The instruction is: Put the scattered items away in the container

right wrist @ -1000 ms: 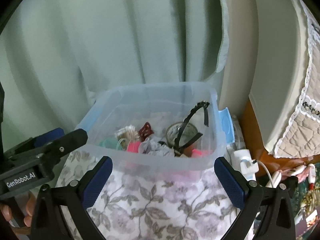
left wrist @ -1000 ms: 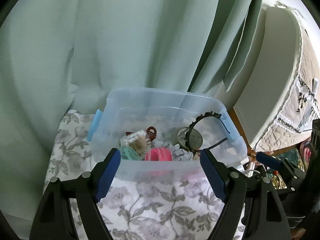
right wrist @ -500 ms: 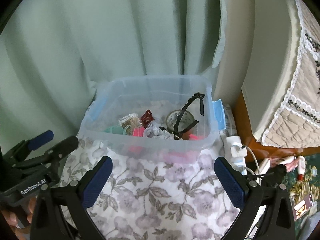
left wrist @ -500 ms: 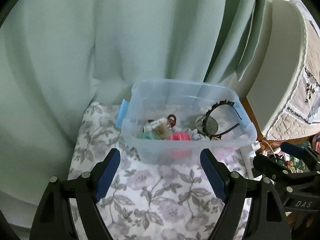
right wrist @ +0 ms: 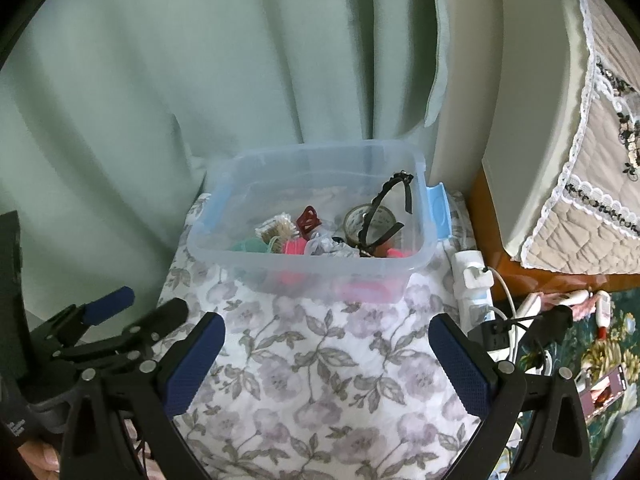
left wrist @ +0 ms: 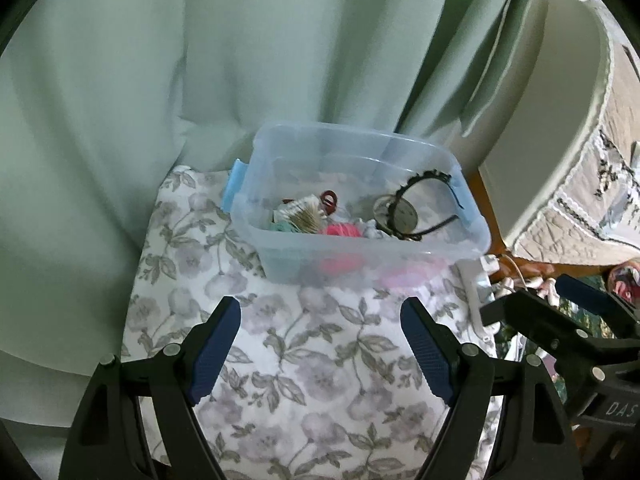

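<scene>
A clear plastic container (left wrist: 460, 254) (right wrist: 224, 258) with blue side latches stands at the far end of a floral-covered surface (left wrist: 320, 380) (right wrist: 320, 380). Inside lie a black headband (left wrist: 430, 178) (right wrist: 384, 196), a tape roll (left wrist: 406, 216) (right wrist: 356, 220), a dark red hair clip (left wrist: 329, 202) (right wrist: 309, 218), a pink item (left wrist: 343, 231) (right wrist: 294, 247), a teal item (right wrist: 250, 246) and a bristly brush (left wrist: 306, 216) (right wrist: 280, 230). My left gripper (left wrist: 320, 354) is open and holds nothing, well short of the container. My right gripper (right wrist: 326, 364) is open too, with nothing between its fingers.
Pale green curtains (left wrist: 240, 60) (right wrist: 240, 60) hang right behind the container. To the right are a white power strip with a plugged-in charger and cables (right wrist: 474, 276), a wooden edge (right wrist: 480, 208) and a quilted cover (right wrist: 592, 200). A patterned floor rug (right wrist: 608, 360) holds small items.
Both grippers have drawn back from the container and risen, so it looks smaller and farther and more floral cloth shows. Both stay open and empty.
</scene>
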Motion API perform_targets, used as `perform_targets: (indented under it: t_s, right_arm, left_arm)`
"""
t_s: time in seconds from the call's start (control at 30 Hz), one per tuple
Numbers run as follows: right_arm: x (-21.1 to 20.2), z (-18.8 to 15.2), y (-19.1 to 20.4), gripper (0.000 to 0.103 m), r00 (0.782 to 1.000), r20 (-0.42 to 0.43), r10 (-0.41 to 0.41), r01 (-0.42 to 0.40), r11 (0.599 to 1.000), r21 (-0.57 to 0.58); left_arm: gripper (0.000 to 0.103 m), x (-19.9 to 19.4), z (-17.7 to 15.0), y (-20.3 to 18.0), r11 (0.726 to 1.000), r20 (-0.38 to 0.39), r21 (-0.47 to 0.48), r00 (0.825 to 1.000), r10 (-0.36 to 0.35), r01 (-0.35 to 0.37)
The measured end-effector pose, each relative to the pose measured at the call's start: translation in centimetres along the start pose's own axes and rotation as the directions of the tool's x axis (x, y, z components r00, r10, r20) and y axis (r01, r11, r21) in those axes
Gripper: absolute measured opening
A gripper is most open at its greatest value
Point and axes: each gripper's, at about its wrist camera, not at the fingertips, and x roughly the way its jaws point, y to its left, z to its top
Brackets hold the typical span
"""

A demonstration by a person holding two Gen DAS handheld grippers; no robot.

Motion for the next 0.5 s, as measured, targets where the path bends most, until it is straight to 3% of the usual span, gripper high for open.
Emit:
perform_targets:
  t_s: [0.5]
  right_arm:
    - [-3.2,-1.8,1.1,0.103,1.000,0.010,0.020,-0.020,1.000,-0.016]
  left_arm:
    - [0.083,-2.4,-1.5,-1.0,1.000,-0.025,-0.001,1.000,-0.012,0.012]
